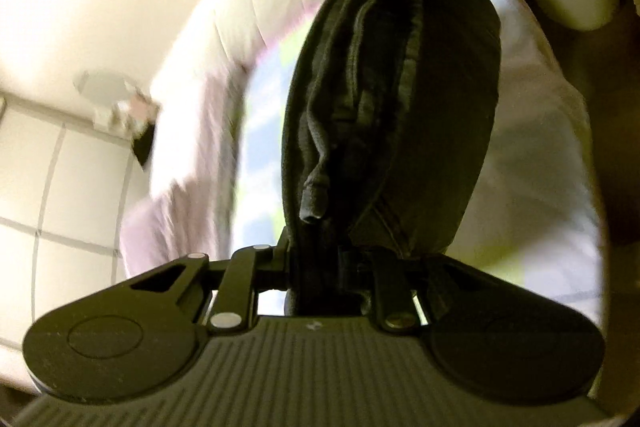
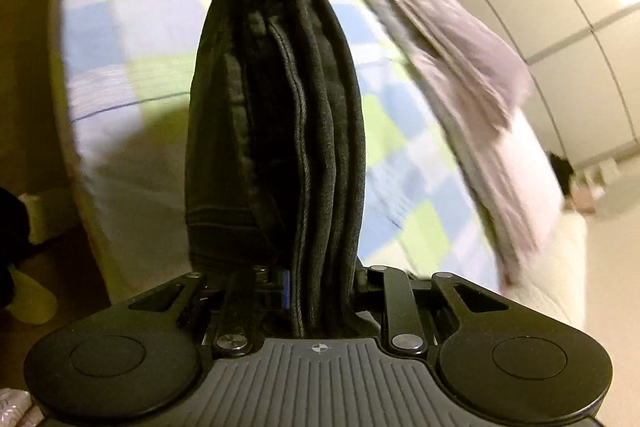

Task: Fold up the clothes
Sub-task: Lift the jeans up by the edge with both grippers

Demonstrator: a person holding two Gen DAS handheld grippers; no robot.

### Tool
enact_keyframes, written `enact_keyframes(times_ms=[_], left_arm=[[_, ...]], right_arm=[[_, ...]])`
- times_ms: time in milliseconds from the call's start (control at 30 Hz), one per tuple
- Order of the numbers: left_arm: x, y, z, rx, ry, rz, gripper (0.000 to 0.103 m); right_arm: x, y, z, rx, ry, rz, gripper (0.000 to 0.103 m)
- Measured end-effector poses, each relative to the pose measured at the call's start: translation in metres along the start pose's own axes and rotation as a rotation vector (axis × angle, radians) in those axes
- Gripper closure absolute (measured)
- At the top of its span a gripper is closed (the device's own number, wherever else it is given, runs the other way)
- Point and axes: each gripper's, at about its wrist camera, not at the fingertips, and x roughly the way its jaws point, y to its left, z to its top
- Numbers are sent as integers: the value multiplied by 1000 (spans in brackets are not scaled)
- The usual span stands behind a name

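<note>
A bed with a blue, green and white checked sheet [image 2: 400, 131] lies below, a pale lilac blanket [image 2: 460, 67] bunched along its far side. Stretched between both tools hangs a folded dark denim garment [image 2: 280, 131], several thick layers: heavy, limp, seams bulky, best held at the ends. The left tool [image 1: 320, 267] and right tool [image 2: 320, 279] each pinch one end, facing each other, lifted above the bed.

Dark folded jeans [image 1: 392, 115] — coarse matt denim, stitched seams; checked bedsheet [image 2: 132, 27] — soft, smooth cloth.
</note>
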Motion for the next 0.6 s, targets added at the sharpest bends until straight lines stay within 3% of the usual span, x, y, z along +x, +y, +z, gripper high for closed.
enact_keyframes(times_ms=[167,333,500,600], left_arm=[[29,47,51,77,-165,69,86],[86,85,134,123,-271,134,86],[164,81,209,119,-273,182,86],[221,34,229,96,-216,78,86]], right_arm=[[-31,-47,-28,94,77,-146,81],[-41,-113,-88,148,152,-285,81],[-18,-175,-170,138,178,-392,80],[21,-184,-224,84,171,-401,80]])
